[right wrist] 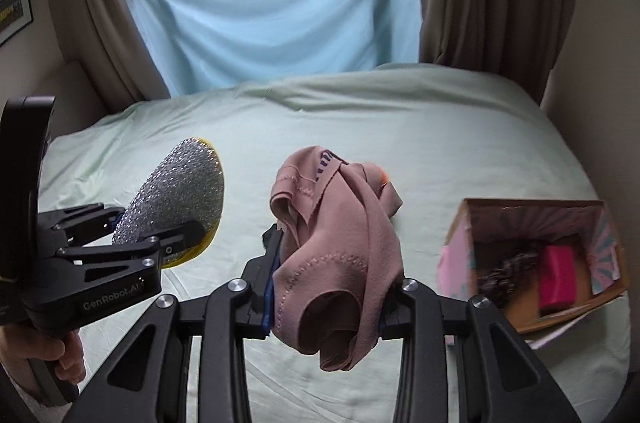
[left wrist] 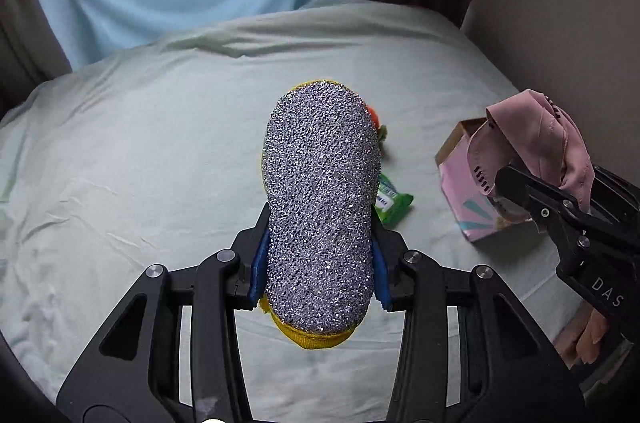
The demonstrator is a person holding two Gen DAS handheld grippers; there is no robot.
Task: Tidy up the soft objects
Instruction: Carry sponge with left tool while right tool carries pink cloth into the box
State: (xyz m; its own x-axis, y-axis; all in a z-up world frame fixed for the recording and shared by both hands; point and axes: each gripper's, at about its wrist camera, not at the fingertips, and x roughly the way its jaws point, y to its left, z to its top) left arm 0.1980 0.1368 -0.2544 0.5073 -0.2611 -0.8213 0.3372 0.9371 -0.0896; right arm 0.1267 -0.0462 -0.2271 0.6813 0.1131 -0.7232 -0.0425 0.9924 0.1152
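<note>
Carrying two soft things above the bed [right wrist: 460, 127] at once looks to be the step in hand: the left gripper [left wrist: 320, 263] is clamped on a silver scrubbing sponge [left wrist: 322, 199] with a yellow back, which stands up between its blue pads and fills the centre of the left wrist view; the right gripper [right wrist: 326, 295] is closed on a bunched pink cloth [right wrist: 340, 255], which drapes over and below the jaws in the centre of the right wrist view; both things hang clear of the sheet. The cardboard box [right wrist: 600, 291] sits open at the lower right of the right wrist view, just beside the right gripper, with a magenta block [right wrist: 557, 279] and a dark tangle already inside; judging by that, the next move calls for swinging the cloth over the opening and letting go, then bringing the sponge across from the left. A green packet [left wrist: 394, 205] lies on the sheet behind the sponge.
</note>
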